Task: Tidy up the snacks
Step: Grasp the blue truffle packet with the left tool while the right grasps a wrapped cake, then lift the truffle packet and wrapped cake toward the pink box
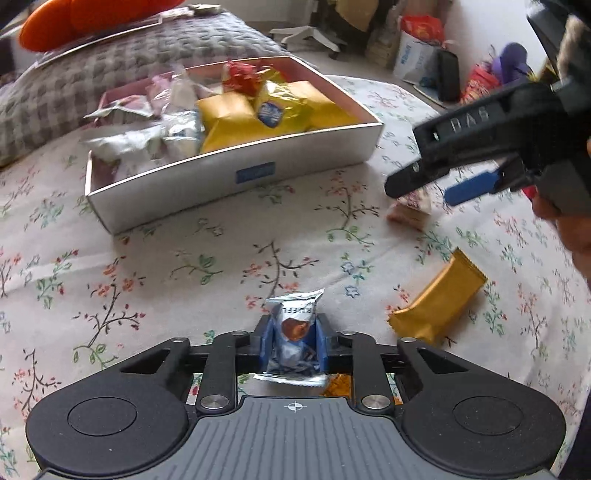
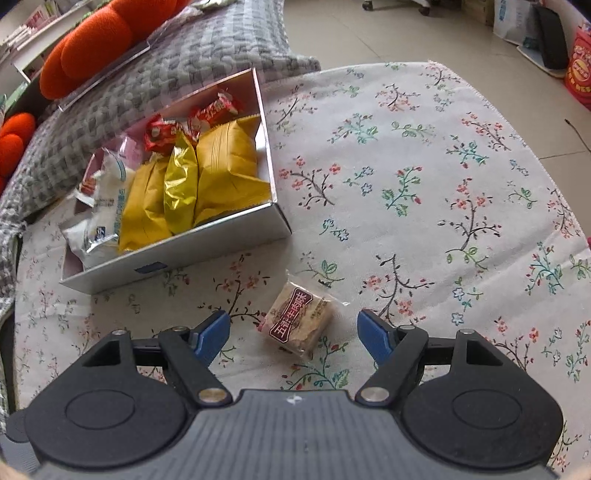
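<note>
The right gripper (image 1: 424,186) arm is embossed "DAS".

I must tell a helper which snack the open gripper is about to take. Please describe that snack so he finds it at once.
On the floral cloth, look in front of the white box of snacks. A small square packet lies alone there, between the right gripper's open fingers. It is beige with a dark red label; the box's packets are yellow, red or white.

Clearly a lived-in home: floral tablecloth (image 2: 424,166), grey knitted cushion (image 2: 207,48), orange plush toy (image 2: 96,48), shopping bags (image 1: 417,48) on tiled floor (image 2: 406,33)
</note>
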`<state>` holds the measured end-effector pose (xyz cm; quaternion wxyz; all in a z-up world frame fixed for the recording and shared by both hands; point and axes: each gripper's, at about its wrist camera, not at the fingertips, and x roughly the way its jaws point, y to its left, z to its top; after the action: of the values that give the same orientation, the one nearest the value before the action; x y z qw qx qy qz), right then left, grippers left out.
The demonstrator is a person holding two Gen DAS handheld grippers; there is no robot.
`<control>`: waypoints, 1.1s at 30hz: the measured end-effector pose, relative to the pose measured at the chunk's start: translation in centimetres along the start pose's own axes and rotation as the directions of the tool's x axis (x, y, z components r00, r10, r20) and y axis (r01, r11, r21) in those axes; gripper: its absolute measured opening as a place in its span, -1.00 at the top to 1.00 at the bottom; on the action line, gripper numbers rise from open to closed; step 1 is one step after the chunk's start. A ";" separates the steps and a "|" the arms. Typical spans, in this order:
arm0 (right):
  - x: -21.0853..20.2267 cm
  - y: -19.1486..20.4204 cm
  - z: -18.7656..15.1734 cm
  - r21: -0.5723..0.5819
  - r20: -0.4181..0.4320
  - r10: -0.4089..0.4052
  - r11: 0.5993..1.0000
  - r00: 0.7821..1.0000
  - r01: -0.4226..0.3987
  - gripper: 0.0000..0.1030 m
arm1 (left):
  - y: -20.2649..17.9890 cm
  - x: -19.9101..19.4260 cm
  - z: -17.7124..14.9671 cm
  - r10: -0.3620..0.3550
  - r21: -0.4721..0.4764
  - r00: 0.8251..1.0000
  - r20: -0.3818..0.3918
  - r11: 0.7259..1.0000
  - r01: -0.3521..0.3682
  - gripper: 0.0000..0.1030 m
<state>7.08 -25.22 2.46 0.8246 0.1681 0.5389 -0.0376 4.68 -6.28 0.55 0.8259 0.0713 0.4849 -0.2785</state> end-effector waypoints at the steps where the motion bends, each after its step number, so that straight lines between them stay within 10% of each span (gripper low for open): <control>1: 0.1 0.1 0.0 -0.004 -0.003 -0.004 1.000 1.000 0.004 -0.39 | 0.2 0.0 0.0 0.001 -0.010 1.000 0.002 1.000 -0.001 0.62; 33: -0.2 1.7 -0.4 -0.059 0.043 0.039 0.998 0.998 -0.037 0.39 | 1.0 -1.3 0.7 0.052 -0.075 0.997 0.065 0.996 -0.047 0.65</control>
<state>7.07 -23.55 2.90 0.8414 0.1533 0.5182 -0.0097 5.24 -5.15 1.83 0.8503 0.0437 0.4651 -0.2424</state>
